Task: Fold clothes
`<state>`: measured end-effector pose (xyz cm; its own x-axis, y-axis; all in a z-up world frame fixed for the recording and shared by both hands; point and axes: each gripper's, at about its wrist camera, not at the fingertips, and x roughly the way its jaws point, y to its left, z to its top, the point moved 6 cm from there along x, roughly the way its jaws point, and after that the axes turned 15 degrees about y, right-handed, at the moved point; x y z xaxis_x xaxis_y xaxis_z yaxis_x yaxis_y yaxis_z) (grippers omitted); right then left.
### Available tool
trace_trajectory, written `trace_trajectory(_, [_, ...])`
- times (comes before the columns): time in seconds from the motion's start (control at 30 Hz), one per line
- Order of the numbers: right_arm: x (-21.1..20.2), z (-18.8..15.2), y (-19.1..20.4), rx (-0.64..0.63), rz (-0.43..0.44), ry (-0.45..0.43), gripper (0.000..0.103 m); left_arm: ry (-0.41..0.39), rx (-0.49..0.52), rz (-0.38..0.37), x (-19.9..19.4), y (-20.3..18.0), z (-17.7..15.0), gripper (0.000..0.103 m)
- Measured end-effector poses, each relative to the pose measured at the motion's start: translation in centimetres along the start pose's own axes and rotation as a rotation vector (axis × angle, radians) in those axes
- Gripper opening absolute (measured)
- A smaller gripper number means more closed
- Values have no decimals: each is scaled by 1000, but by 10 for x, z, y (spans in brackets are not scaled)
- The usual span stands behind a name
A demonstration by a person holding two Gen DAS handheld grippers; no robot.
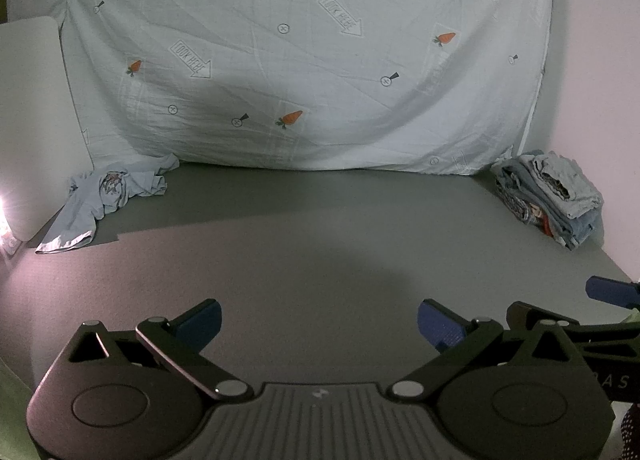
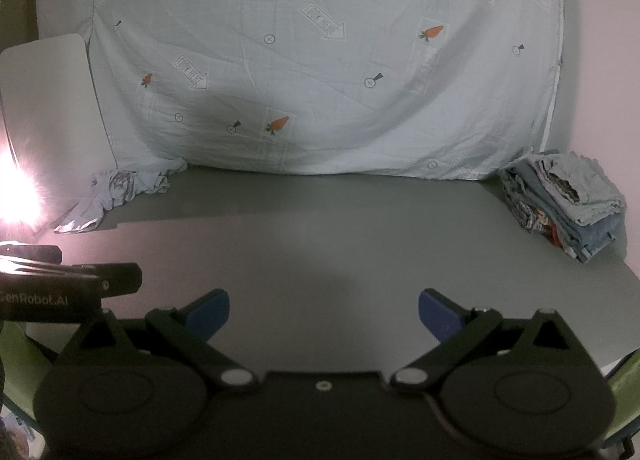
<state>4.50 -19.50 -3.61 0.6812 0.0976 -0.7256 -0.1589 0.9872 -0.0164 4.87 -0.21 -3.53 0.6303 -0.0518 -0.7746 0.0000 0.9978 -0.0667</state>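
Observation:
A crumpled light-blue shirt (image 1: 106, 196) lies at the far left of the grey table (image 1: 320, 228), also seen in the right wrist view (image 2: 120, 192). A stack of folded clothes (image 1: 552, 196) sits at the far right, shown too in the right wrist view (image 2: 564, 200). My left gripper (image 1: 318, 324) is open and empty above the table's near part. My right gripper (image 2: 324, 314) is open and empty beside it; its blue fingertip (image 1: 608, 292) shows at the right edge of the left wrist view.
A pale sheet with carrot and arrow prints (image 1: 304, 52) hangs behind the table. A white board (image 1: 28, 120) leans at the left. A bright lamp glare (image 2: 16, 196) shines at the left edge. A pinkish wall (image 1: 592, 100) bounds the right side.

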Motion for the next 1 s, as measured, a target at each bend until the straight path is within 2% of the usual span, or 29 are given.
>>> trace_trajectory(0.3, [-3,0,3,2,1,-7,102,15,-3,-5,6,7,-1,103])
trace_trajectory(0.53, [-5,2,-1,5,5,-2,102,2,16,12,3,-3,-7,103])
trace_trajectory(1.0, [-6,5,4,3,-1,-1,102,-4,13,4,1,5,-8,103])
